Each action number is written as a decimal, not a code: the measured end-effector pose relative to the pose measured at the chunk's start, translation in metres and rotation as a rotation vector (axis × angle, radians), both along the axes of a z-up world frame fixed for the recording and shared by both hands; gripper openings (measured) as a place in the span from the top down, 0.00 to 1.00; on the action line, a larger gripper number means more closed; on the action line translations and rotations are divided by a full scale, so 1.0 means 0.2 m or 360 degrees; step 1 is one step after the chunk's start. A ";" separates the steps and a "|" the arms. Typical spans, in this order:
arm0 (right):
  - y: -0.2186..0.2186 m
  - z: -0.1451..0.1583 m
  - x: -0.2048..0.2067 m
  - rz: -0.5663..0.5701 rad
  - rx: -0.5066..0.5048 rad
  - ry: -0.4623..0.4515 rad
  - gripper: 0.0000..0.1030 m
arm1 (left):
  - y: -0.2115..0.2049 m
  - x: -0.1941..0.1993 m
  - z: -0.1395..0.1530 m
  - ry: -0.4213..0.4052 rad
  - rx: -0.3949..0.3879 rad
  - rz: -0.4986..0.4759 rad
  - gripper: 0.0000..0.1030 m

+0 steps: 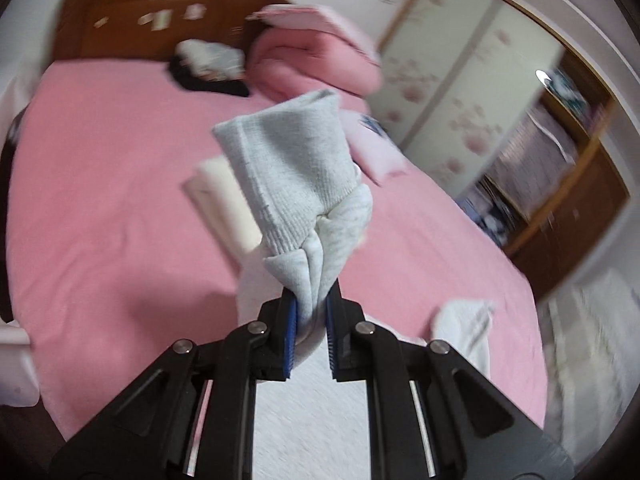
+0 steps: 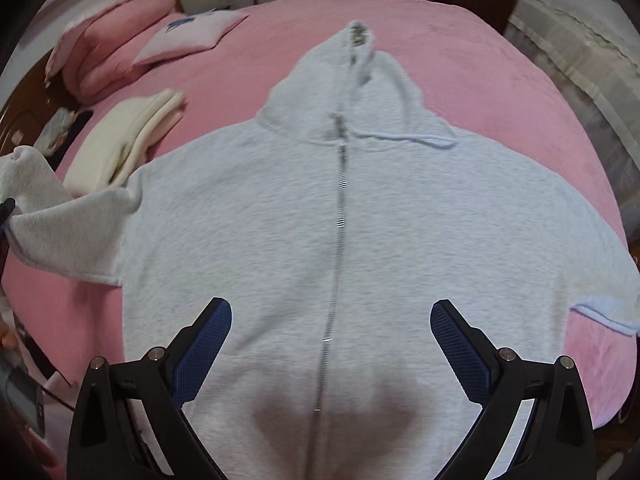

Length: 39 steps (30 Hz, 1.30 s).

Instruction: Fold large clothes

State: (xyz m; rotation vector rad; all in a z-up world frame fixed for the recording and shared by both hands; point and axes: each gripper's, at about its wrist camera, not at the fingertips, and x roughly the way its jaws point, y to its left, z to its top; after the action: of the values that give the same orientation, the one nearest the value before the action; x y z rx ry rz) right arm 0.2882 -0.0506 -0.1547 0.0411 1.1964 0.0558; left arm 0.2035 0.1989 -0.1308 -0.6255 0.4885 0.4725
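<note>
— Where is the hoodie (image 2: 280, 240)?
— It lies flat on the pink bed (image 2: 500, 80), zipper (image 2: 340, 208) up.
— What do the claws do?
— The left claw (image 1: 312, 312) is clenched on the sleeve cuff (image 1: 288, 168), lifted up. The right claw (image 2: 331, 344) hangs released above the hoodie.

Left wrist view: I am looking slantwise down across the pink bed (image 1: 120, 200) toward the headboard (image 1: 160, 12), close on a lifted sleeve (image 1: 296, 176).
Right wrist view: I am facing steeply down, near the hoodie (image 2: 320, 220).
Shared: cream folded cloth (image 2: 124, 140), pink quilt (image 2: 112, 36).
</note>
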 end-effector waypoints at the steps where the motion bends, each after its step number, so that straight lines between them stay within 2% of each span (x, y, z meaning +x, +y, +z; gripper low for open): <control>1: -0.07 0.02 0.00 -0.0019 -0.0003 -0.0011 0.02 | -0.09 0.05 0.03 -0.0001 0.0011 -0.0046 0.91; 3: -0.19 0.04 0.00 -0.0041 -0.0008 -0.0038 0.02 | -0.27 0.16 0.04 0.0011 0.0028 -0.0120 0.91; 5: -0.30 0.07 0.00 -0.0068 -0.0016 -0.0071 0.02 | -0.43 0.25 0.02 0.0050 0.0105 -0.0194 0.91; 8: -0.44 0.08 0.00 -0.0116 -0.0023 -0.0105 0.02 | -0.72 0.36 -0.04 0.0133 0.0281 -0.0300 0.90; 12: -0.60 0.03 0.02 -0.0199 -0.0027 -0.0113 0.02 | -1.03 0.62 -0.21 0.0283 0.0549 -0.0444 0.88; 14: -0.66 -0.01 0.05 -0.0234 -0.0054 -0.0108 0.02 | -1.13 0.73 -0.33 0.0349 0.0629 -0.0585 0.83; 15: -0.67 -0.03 0.06 -0.0248 -0.0071 -0.0105 0.02 | -1.14 0.79 -0.39 0.0375 0.0629 -0.0656 0.80; 16: -0.68 -0.06 0.09 -0.0261 -0.0086 -0.0102 0.02 | -1.19 0.82 -0.44 0.0407 0.0595 -0.0768 0.72; 17: -0.70 -0.09 0.10 -0.0272 -0.0100 -0.0101 0.02 | -1.15 0.88 -0.48 0.0415 0.0551 -0.0858 0.66; 19: -0.72 -0.14 0.15 -0.0272 -0.0106 -0.0078 0.02 | -1.15 0.89 -0.53 0.0431 0.0482 -0.0994 0.40; 20: -0.73 -0.17 0.17 -0.0264 -0.0096 -0.0058 0.02 | -1.16 0.88 -0.54 0.0442 0.0452 -0.1048 0.37; 24: -0.69 -0.27 0.29 -0.0243 0.0082 0.0069 0.02 | -1.08 0.87 -0.53 0.0521 0.0333 -0.1114 0.35; 27: -0.59 -0.33 0.37 -0.0186 0.0301 0.0149 0.02 | -0.91 0.85 -0.50 0.0630 0.0193 -0.1091 0.26; 30: -0.42 -0.39 0.47 -0.0092 0.0515 0.0249 0.02 | -0.66 0.80 -0.45 0.0759 0.0122 -0.1003 0.26; 34: -0.16 -0.53 0.59 -0.0038 0.0807 0.0390 0.19 | -0.36 0.74 -0.45 0.0880 0.0057 -0.0838 0.26; 36: -0.06 -0.62 0.66 -0.0091 0.0864 0.0475 0.21 | -0.24 0.74 -0.47 0.0915 0.0011 -0.0803 0.26; 37: -0.01 -0.66 0.70 -0.0123 0.0844 0.0489 0.21 | -0.17 0.75 -0.49 0.0935 -0.0007 -0.0793 0.26; 39: 0.05 -0.70 0.76 -0.0169 0.0824 0.0458 0.21 | -0.08 0.78 -0.52 0.0952 -0.0012 -0.0799 0.26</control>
State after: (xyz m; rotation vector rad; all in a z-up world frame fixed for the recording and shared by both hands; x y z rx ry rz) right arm 0.4410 -0.0405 -0.2947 0.5827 1.4385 0.2727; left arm 0.3593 0.1819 -0.2351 -0.3377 1.1816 0.1684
